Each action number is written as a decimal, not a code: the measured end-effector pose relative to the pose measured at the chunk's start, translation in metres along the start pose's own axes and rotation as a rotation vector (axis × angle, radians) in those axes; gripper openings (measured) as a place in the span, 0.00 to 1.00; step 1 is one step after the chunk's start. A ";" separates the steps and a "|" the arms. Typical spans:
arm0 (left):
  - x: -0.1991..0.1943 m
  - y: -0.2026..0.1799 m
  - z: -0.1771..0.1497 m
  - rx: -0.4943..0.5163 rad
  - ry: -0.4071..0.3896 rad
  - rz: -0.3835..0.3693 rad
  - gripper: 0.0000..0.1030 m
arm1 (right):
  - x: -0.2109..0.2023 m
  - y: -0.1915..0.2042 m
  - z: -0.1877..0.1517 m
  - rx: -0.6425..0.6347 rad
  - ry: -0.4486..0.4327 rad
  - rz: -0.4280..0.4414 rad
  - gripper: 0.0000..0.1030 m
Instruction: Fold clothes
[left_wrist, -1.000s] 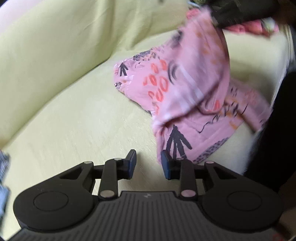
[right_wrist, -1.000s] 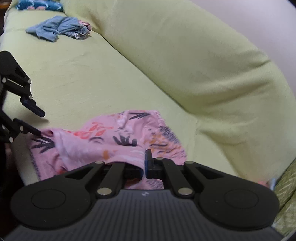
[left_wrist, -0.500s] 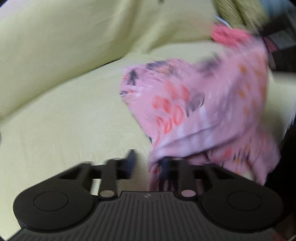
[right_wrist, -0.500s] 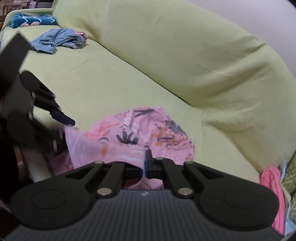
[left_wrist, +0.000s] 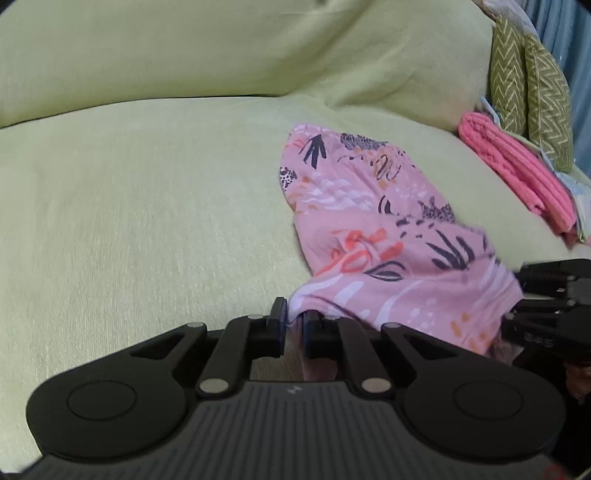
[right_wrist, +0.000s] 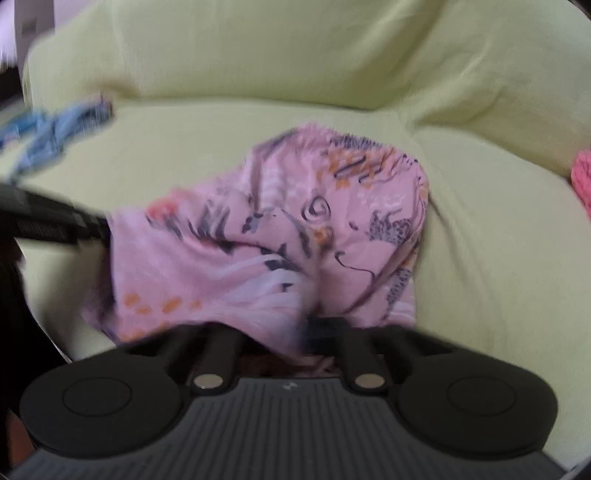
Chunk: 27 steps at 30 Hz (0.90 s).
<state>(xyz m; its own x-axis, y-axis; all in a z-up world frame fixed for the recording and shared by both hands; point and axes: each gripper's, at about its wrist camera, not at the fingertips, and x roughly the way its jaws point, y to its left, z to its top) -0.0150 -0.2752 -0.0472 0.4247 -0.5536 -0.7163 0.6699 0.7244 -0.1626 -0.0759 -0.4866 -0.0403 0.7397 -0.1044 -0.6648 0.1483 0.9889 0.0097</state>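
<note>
Two tools are on one garment. The pink printed garment (left_wrist: 373, 236) lies bunched on the seat of the yellow-green sofa (left_wrist: 147, 206), its near edge lifted off the front of the cushion, its far end w/ dark leaf marks resting flat toward the backrest.

Left tool (left_wrist: 293, 325): jaws have just been closing & now pinch a near corner of the garment; a thin fold of pink cloth sits between the blue pads, so it's clamped on fabric, not fully together. From the right wrist view that same tool shows as a dark blurred arm at the garment's left edge.

Right tool (right_wrist: 310, 332): fingertips are buried under a drape of cloth & the pic is motion-blurred, so the pads can't be seen directly. The jaws are fully together, and the fabric gathers & hangs over them, so it's gripping the garment's near edge. In the left wrist view it appears as black linkages touching the garment's right side.

Relative to the garment: coral-pink folded cloth (left_wrist: 517, 173) lies near its right side by the sofa arm, w/ green zigzag cushions (left_wrist: 532, 92) just behind that. Blue crumpled clothing (right_wrist: 55, 133) is well apart on the left, blurred.
</note>
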 end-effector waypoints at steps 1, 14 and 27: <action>0.000 0.001 0.001 0.003 0.003 -0.004 0.08 | -0.004 0.002 0.004 -0.058 0.004 -0.036 0.00; -0.010 0.020 -0.004 0.019 0.073 -0.064 0.08 | -0.068 0.087 -0.017 -0.762 -0.064 -0.202 0.00; -0.044 0.029 -0.003 0.109 0.088 -0.075 0.15 | -0.058 0.047 -0.077 -0.366 0.196 -0.086 0.18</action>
<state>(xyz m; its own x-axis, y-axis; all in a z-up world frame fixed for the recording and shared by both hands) -0.0156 -0.2287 -0.0224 0.3188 -0.5630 -0.7625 0.7620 0.6307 -0.1470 -0.1625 -0.4262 -0.0588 0.5908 -0.2013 -0.7813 -0.0645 0.9535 -0.2945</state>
